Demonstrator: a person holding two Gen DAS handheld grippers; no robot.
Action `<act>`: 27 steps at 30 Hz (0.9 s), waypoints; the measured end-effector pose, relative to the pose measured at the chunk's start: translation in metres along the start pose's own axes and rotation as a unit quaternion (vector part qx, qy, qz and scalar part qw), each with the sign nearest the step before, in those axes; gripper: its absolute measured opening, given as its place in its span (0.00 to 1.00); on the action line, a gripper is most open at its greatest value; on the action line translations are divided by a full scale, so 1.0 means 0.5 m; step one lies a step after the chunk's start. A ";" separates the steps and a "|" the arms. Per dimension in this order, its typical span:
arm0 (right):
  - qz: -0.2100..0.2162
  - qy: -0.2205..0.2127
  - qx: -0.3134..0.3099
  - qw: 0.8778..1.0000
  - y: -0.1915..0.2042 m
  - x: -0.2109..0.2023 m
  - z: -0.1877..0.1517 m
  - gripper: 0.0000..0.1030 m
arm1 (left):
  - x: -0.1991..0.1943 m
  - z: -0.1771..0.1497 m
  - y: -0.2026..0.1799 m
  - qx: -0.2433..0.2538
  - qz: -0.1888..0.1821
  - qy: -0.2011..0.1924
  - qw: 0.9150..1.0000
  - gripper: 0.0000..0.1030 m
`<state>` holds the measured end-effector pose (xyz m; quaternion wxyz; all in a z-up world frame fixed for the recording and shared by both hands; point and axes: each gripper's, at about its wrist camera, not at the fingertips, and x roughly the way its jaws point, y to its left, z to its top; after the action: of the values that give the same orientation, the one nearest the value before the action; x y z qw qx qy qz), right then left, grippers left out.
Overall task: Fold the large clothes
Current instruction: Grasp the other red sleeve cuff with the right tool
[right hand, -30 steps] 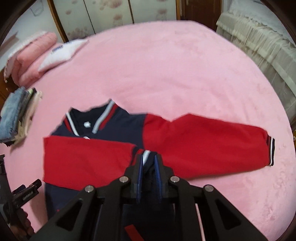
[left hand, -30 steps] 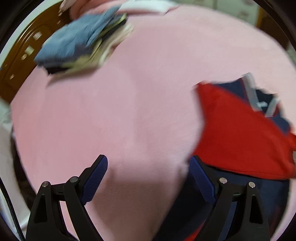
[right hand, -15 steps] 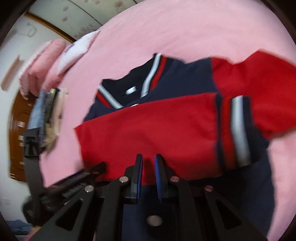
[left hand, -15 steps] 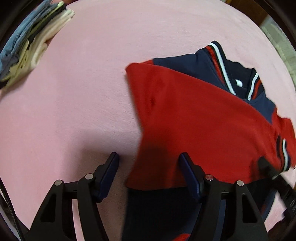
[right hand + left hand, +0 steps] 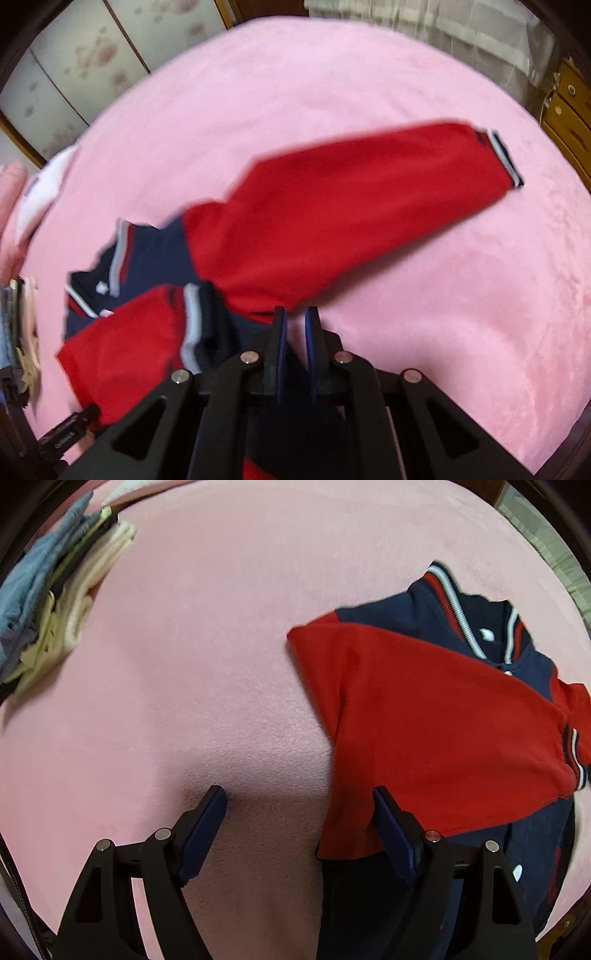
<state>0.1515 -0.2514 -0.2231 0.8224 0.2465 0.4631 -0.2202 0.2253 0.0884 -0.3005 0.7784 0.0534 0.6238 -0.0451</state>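
You've got one jacket (image 5: 436, 716), navy body w/ red sleeves, spread flat on the pink bed (image 5: 207, 657). Collar (image 5: 454, 605) is ribbed, striped red/white/navy, and points away from you. One red sleeve (image 5: 122, 343) is folded across the chest, its striped cuff (image 5: 194, 325) lying on the navy front. The other sleeve (image 5: 354, 221) is stretched out straight to the side, flat on the bed, w/ its cuff (image 5: 504, 158) at the far end. White snap buttons show on the navy front near the collar and lower down.
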 end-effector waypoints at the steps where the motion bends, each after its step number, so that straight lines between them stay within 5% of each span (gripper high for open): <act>1: 0.027 -0.021 -0.013 0.999 0.018 -0.023 0.000 0.08 | -0.022 -0.002 0.005 0.010 0.002 -0.009 1.000 0.72; 3: 0.102 -0.030 -0.039 0.994 0.063 -0.043 -0.007 0.12 | -0.053 -0.010 -0.008 0.036 -0.013 -0.033 0.999 0.69; 6: 0.210 0.028 -0.073 0.975 0.154 -0.014 -0.044 0.12 | -0.083 -0.010 -0.025 0.065 -0.043 -0.054 0.995 0.69; 11: 0.165 0.130 -0.141 0.967 0.264 0.083 -0.120 0.12 | -0.034 -0.003 -0.033 0.043 -0.049 -0.016 0.998 0.69; 14: 0.168 0.135 -0.120 0.969 0.251 0.092 -0.139 0.12 | 0.010 0.009 -0.017 0.035 -0.025 0.016 0.999 0.69; 19: 0.107 0.074 -0.101 0.986 0.139 0.071 -0.096 0.10 | 0.019 0.011 0.017 0.018 0.008 0.011 1.000 0.82; 22: 0.170 0.077 -0.027 0.982 0.021 0.064 -0.045 0.00 | 0.016 0.007 0.034 -0.012 0.019 0.013 1.000 0.83; 25: 0.066 0.054 -0.006 0.996 -0.058 0.044 -0.016 0.08 | 0.006 -0.009 0.039 -0.049 0.048 0.019 0.997 0.82; 27: 0.064 0.067 0.016 0.996 -0.114 0.044 0.004 0.08 | -0.005 -0.017 0.026 -0.064 0.071 0.032 0.995 0.79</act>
<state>0.1293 -0.2999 -0.2527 0.7978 0.3025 0.4971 -0.1576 0.2183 0.1026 -0.2993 0.7611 0.0489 0.6446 0.0525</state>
